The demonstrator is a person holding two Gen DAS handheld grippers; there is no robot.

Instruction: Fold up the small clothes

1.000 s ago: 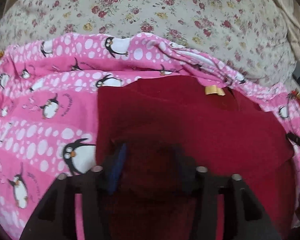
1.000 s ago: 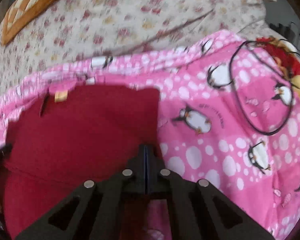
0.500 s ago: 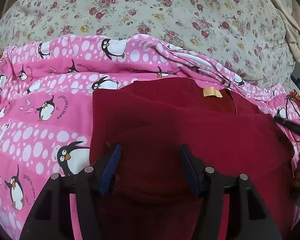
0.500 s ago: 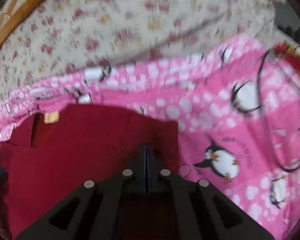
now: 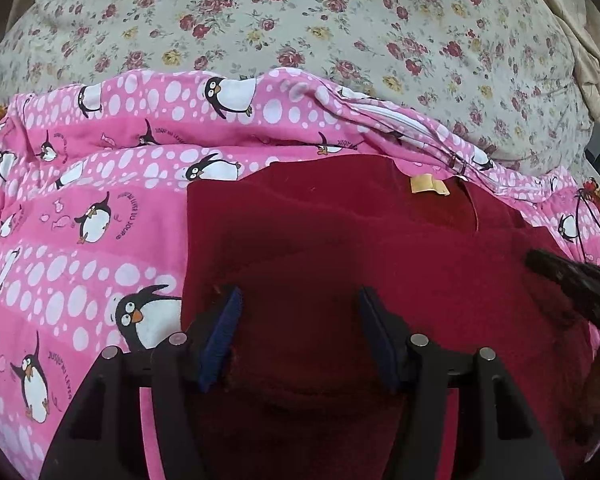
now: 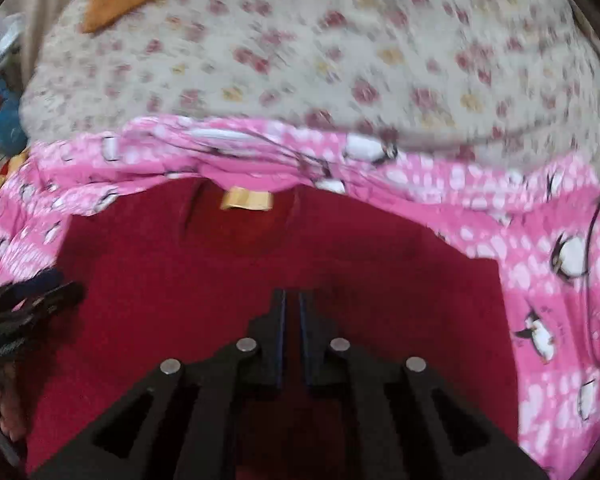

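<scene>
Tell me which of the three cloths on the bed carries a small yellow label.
The dark red garment, with the yellow label at its neckline. The pink penguin blanket and flowered sheet show none.

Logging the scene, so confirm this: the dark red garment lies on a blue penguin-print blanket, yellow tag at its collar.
Wrong on one point: the penguin-print blanket is pink, not blue, as the left wrist view shows. The dark red garment does lie on it, yellow tag at its collar.
</scene>
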